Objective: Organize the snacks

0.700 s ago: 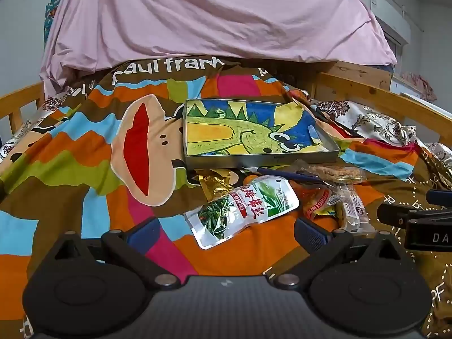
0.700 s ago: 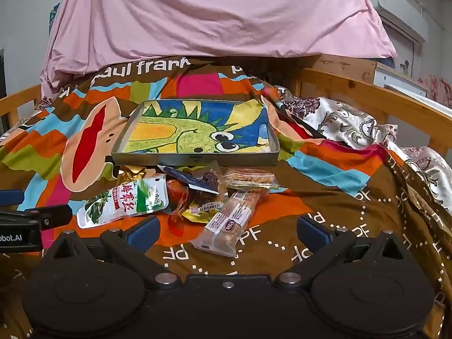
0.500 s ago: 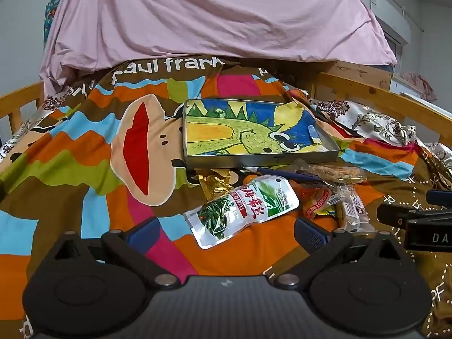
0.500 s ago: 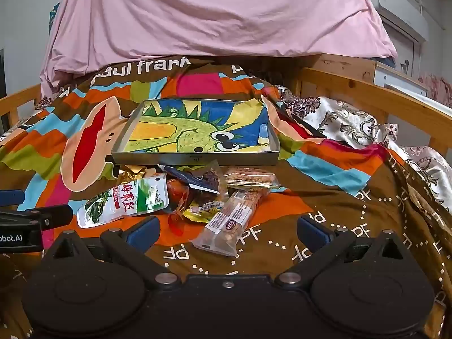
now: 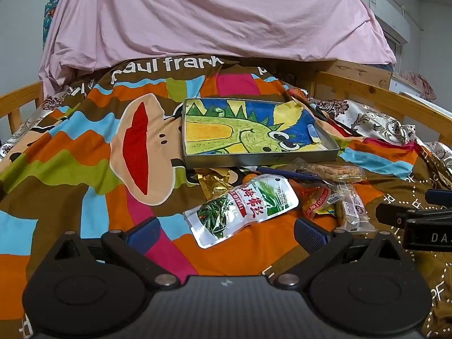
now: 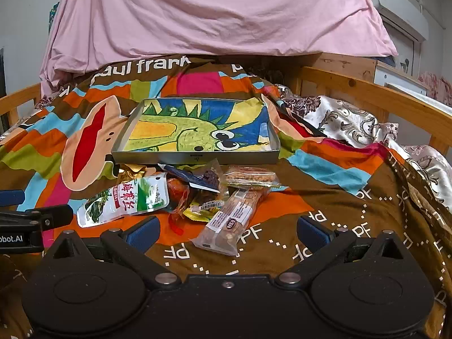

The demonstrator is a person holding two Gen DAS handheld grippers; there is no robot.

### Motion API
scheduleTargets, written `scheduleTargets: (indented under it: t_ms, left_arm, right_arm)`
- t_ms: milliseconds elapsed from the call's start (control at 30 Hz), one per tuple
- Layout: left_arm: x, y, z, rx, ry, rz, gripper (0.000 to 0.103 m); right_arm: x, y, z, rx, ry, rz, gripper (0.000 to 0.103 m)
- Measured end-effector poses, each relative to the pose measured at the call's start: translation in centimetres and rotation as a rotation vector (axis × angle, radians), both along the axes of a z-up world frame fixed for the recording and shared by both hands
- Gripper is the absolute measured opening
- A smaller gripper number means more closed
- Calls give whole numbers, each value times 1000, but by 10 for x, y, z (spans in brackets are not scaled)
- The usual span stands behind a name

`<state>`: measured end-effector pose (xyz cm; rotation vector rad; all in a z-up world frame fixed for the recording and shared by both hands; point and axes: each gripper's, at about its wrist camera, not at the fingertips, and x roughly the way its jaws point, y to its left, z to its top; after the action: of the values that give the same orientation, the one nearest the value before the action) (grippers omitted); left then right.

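A pile of snack packets lies on a colourful blanket in front of a shallow metal tray (image 5: 262,158) (image 6: 195,158) painted with a green dinosaur. A white-and-green pouch (image 5: 243,207) (image 6: 124,202) sits nearest my left gripper (image 5: 227,233), which is open and empty just short of it. A long clear-wrapped bar (image 6: 233,220) (image 5: 351,207) lies between the spread fingers of my right gripper (image 6: 226,231), which is open and touches nothing. Behind them lie a gold wrapper (image 5: 214,182), a red-orange packet (image 5: 315,202) (image 6: 178,190), a dark blue packet (image 6: 189,179) and a clear cracker pack (image 6: 250,176).
A pink sheet (image 5: 220,14) drapes a mound behind the tray. Wooden bed rails (image 6: 375,101) run along the right and far left. A floral satin cloth (image 6: 353,125) lies at the right. The other gripper shows at each view's edge.
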<state>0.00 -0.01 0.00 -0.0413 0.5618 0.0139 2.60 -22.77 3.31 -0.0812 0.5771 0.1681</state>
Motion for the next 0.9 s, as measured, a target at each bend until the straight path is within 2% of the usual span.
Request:
scheduleTargets:
  t_ms: [500,533,900]
  left_arm:
    - [0,0,0,0,2,0,103]
    - [0,0,0,-1,2,0,103]
    - [0,0,0,0,3,0,103]
  right_arm:
    - [1,1,-1,0,4,1,102]
    - [2,1,-8,0,5,1,102]
    - [2,1,-2,1,8,1,103]
